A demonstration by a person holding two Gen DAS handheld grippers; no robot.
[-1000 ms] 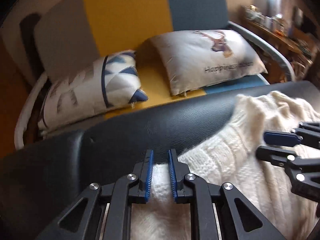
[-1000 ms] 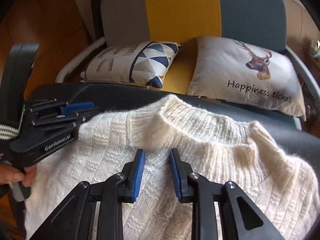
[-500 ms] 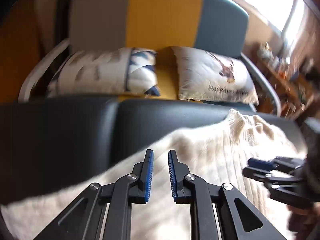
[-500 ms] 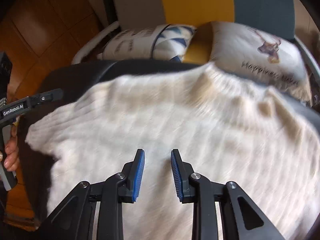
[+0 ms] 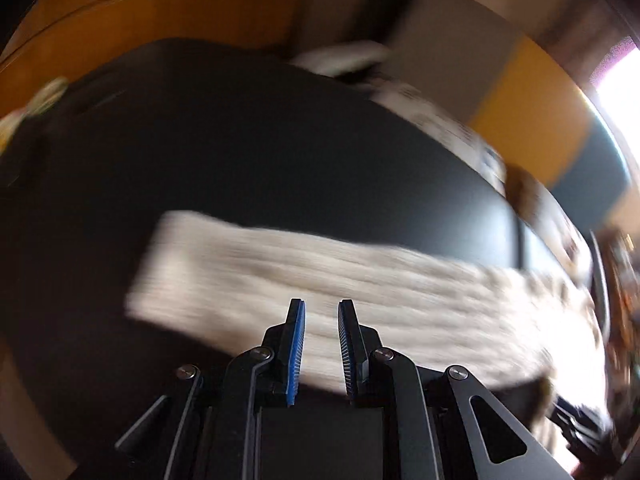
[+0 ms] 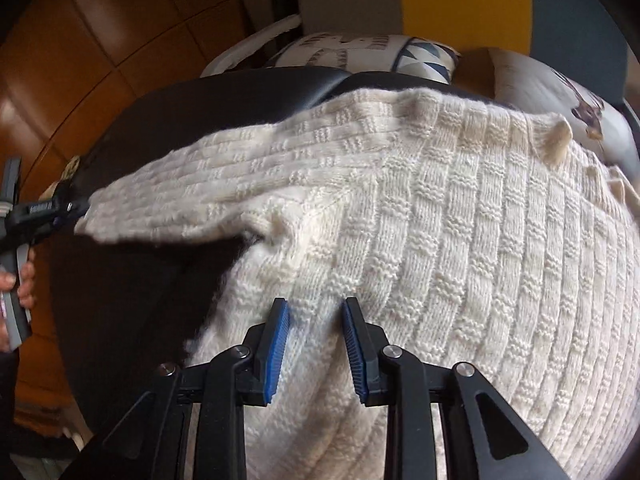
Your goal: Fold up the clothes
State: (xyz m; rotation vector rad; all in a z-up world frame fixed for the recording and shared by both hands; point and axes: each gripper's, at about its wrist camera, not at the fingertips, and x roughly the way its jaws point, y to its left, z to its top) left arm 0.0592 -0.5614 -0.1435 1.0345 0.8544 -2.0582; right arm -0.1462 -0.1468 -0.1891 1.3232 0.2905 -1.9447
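A cream knitted sweater (image 6: 440, 240) lies spread on a black padded table (image 6: 160, 120), collar at the far edge. Its sleeve (image 6: 180, 192) is stretched out to the left and held a little above the table. My left gripper (image 6: 78, 206) is at the cuff end. In the blurred left wrist view the sleeve (image 5: 320, 272) runs across the table (image 5: 240, 140), and its near edge sits between the narrow jaws of my left gripper (image 5: 321, 344). My right gripper (image 6: 316, 344) stands slightly apart over the sweater's side, below the armpit, not pinching it.
Beyond the table stands a grey, yellow and teal sofa (image 6: 464, 0) with a triangle-patterned cushion (image 6: 360, 52) and a deer cushion (image 6: 560, 92). Orange-brown wooden floor (image 6: 80, 40) lies to the left. A hand (image 6: 24, 280) grips the left tool's handle.
My left gripper swept far to the left and rolled, and the sleeve now stretches out from the body. My right gripper slid back from the collar to the sweater's side.
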